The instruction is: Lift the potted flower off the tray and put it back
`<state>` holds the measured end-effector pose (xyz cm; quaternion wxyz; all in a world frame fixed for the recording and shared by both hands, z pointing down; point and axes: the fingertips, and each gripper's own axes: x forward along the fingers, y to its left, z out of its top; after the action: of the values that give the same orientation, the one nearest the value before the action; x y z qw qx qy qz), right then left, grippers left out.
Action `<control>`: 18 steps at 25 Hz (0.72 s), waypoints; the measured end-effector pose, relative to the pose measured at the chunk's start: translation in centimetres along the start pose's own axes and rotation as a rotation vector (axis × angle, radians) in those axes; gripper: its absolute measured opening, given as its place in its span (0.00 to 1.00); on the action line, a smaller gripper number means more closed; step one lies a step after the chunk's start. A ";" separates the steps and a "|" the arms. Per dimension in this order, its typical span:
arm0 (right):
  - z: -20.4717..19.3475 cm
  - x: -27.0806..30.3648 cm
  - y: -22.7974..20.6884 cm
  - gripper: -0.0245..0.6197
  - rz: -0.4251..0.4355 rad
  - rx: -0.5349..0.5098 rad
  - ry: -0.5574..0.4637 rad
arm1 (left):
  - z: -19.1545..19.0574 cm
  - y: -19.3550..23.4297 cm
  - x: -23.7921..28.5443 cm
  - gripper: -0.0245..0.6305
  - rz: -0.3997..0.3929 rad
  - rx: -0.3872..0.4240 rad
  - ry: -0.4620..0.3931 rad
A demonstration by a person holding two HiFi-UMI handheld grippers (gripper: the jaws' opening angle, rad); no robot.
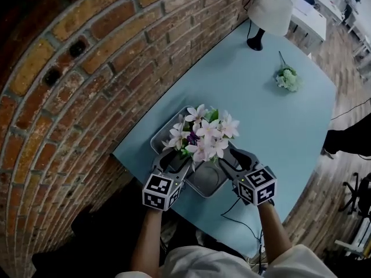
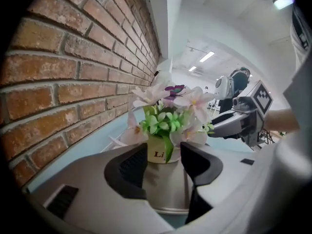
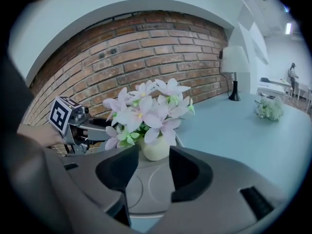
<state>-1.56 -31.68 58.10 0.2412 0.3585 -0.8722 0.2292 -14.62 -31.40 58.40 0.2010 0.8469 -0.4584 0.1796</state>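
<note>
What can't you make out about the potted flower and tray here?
Left gripper view: print on the pot, partly behind a leaf.
Head view: the pot, covered by the blossoms.
Head view: the lamp shade's top, cut off by the edge.

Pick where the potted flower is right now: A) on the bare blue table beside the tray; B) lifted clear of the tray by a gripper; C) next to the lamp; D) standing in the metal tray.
D: the potted flower stands on the floor of the metal tray, and the left gripper and right gripper are both open, neither pressing on it.
</note>
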 end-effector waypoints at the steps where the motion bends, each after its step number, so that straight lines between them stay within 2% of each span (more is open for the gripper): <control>1: -0.2 0.5 -0.2 0.39 0.003 0.000 0.006 | -0.2 0.2 0.4 0.41 -0.006 0.003 0.005; 7: -0.7 2.6 -1.4 0.44 0.025 0.014 -0.006 | -1.1 0.8 2.4 0.44 -0.089 0.014 0.008; 13: -0.6 4.2 -1.4 0.45 0.080 -0.027 -0.003 | -1.0 1.1 3.9 0.45 -0.136 0.065 0.012; 18: -0.4 5.6 -1.6 0.47 0.109 -0.064 0.010 | -1.1 1.2 4.8 0.51 -0.172 0.101 0.022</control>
<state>-3.80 -35.35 62.08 0.2439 0.3014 -0.8962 0.2158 -13.29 -34.86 61.92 0.1779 0.8901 -0.3723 0.1937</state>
